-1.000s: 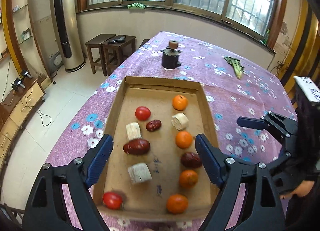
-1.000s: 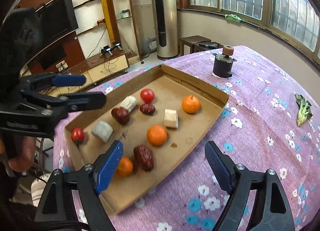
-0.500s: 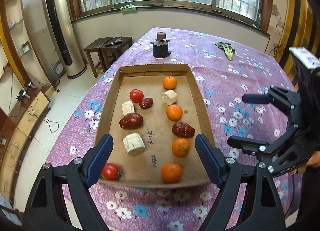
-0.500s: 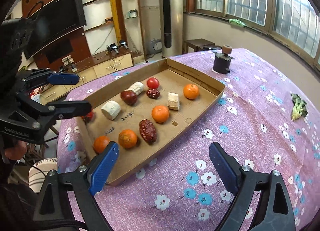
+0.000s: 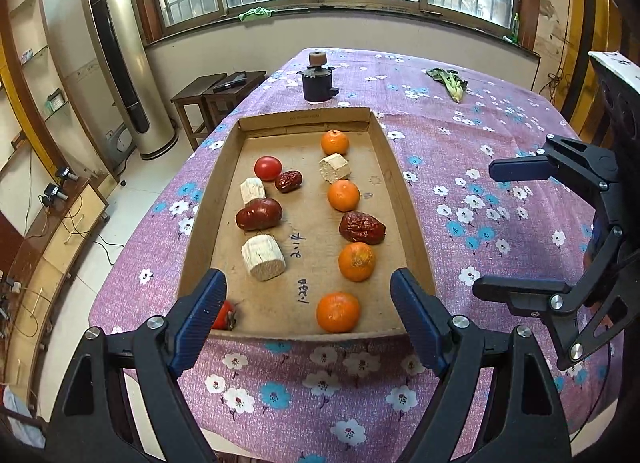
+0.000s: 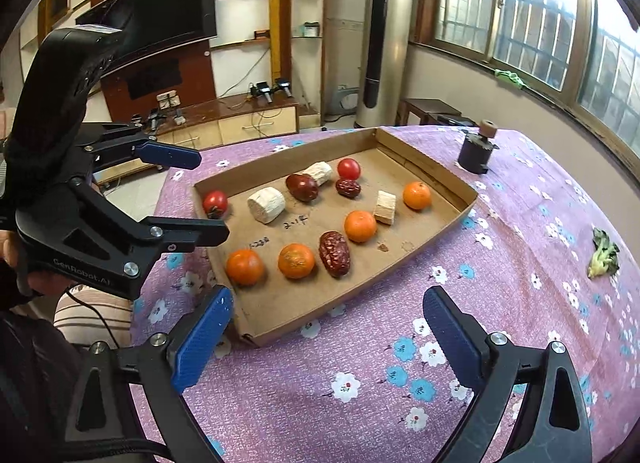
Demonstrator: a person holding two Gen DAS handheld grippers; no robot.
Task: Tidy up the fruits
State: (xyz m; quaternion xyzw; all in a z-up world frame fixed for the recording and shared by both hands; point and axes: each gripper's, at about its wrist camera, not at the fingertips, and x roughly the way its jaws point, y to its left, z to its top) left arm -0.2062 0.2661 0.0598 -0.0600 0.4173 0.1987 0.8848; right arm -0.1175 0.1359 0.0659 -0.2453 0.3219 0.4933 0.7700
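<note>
Purple flowered tablecloth (image 5: 460, 183) covered the table, and a shallow brown cardboard tray (image 5: 400, 199) lay ahead of both tools, holding round orange tangerines (image 5: 343, 195), wrinkled dark red dates (image 5: 362, 227), red tomatoes (image 5: 268, 167) and pale cut cylinders (image 5: 263, 262). Just short of the tray's near edge, the left gripper (image 5: 308, 315) stood wide and empty. Off the tray's right corner, the right gripper (image 6: 328, 327) was opening over bare cloth with nothing between its jaws.

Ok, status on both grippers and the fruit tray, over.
Left gripper open, empty. Right gripper opening, empty, over the purple flowered cloth. Fruit in two rows in the shallow cardboard tray. Nothing in the way.
</note>
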